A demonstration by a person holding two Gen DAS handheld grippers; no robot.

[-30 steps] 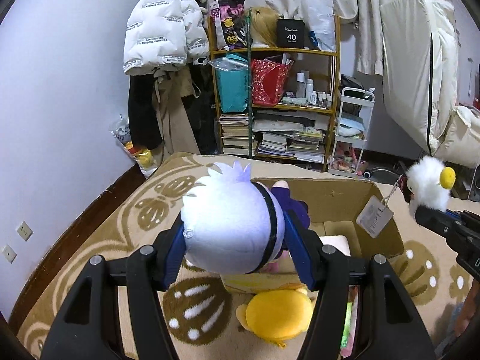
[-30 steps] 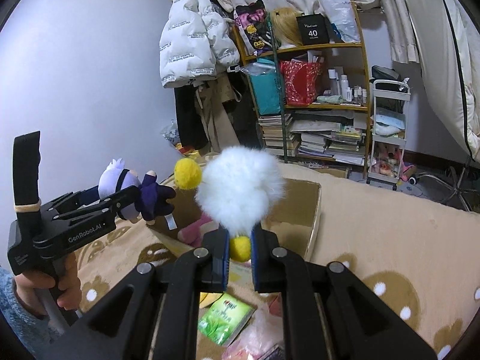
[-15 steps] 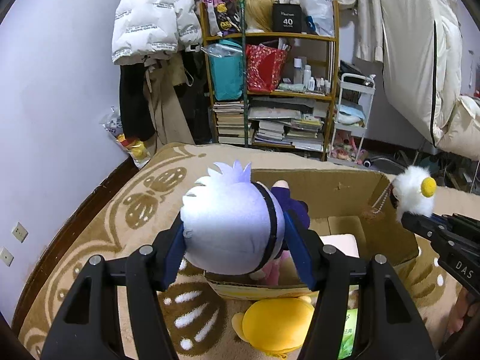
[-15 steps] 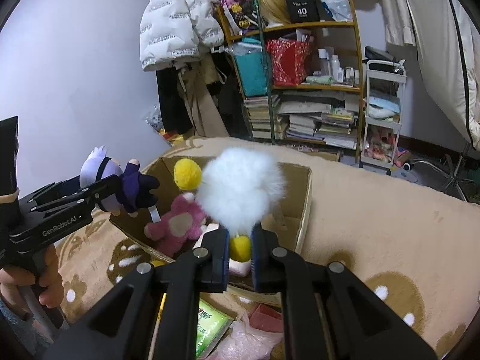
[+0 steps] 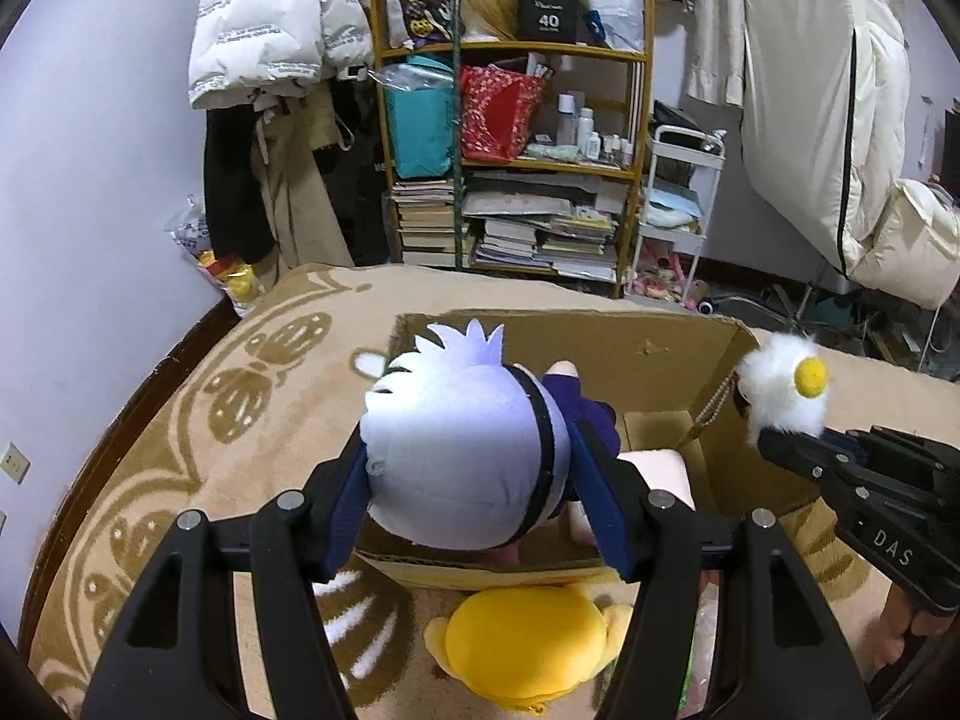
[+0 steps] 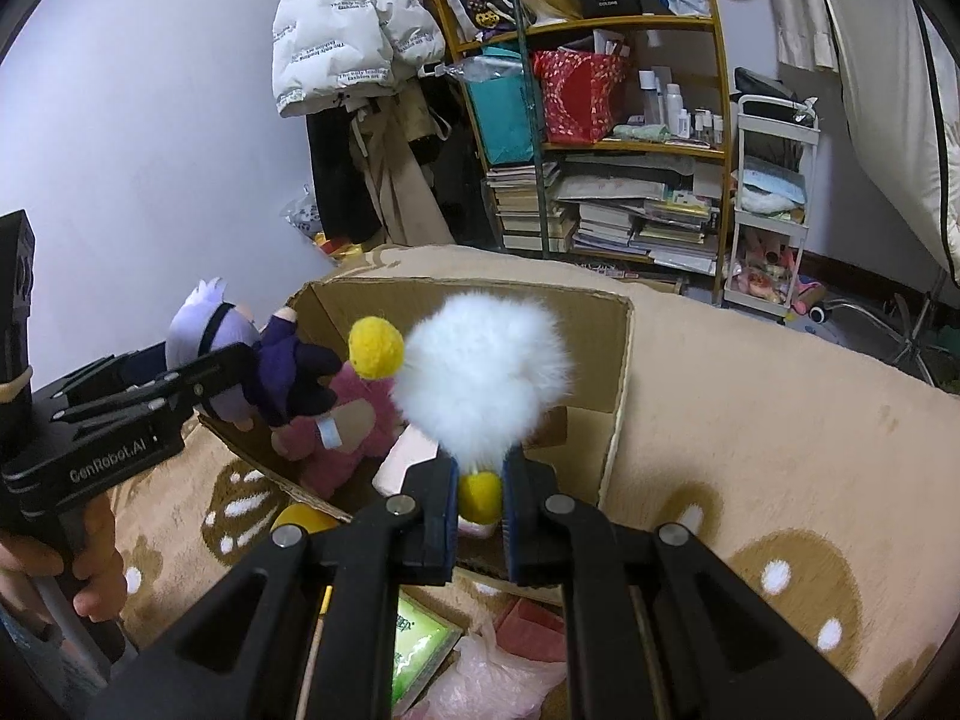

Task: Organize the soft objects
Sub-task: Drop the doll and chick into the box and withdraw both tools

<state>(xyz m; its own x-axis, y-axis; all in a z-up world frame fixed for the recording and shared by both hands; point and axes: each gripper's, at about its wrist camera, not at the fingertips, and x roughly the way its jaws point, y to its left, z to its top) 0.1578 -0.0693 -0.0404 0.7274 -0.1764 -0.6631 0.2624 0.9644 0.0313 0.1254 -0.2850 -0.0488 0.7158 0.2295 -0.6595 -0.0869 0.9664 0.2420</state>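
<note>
My left gripper (image 5: 474, 516) is shut on a plush doll with a pale lilac head (image 5: 462, 438) and dark purple clothes, held over the near left edge of an open cardboard box (image 5: 600, 342). The doll also shows in the right wrist view (image 6: 240, 354). My right gripper (image 6: 479, 498) is shut on a fluffy white toy with yellow pompoms (image 6: 480, 372), held over the box (image 6: 618, 372); it shows in the left wrist view (image 5: 780, 390) at the box's right wall. A pink plush (image 6: 342, 432) lies inside the box.
A yellow plush (image 5: 528, 642) lies on the tan patterned blanket (image 5: 240, 384) before the box. A green packet (image 6: 414, 648) and pink plastic bag (image 6: 498, 684) lie near the box's front. A cluttered shelf (image 5: 510, 168) and white cart (image 5: 672, 222) stand behind.
Both grippers have moved forward and down toward the box with their toys. The doll and the white fluffy toy now hang over the box opening.
</note>
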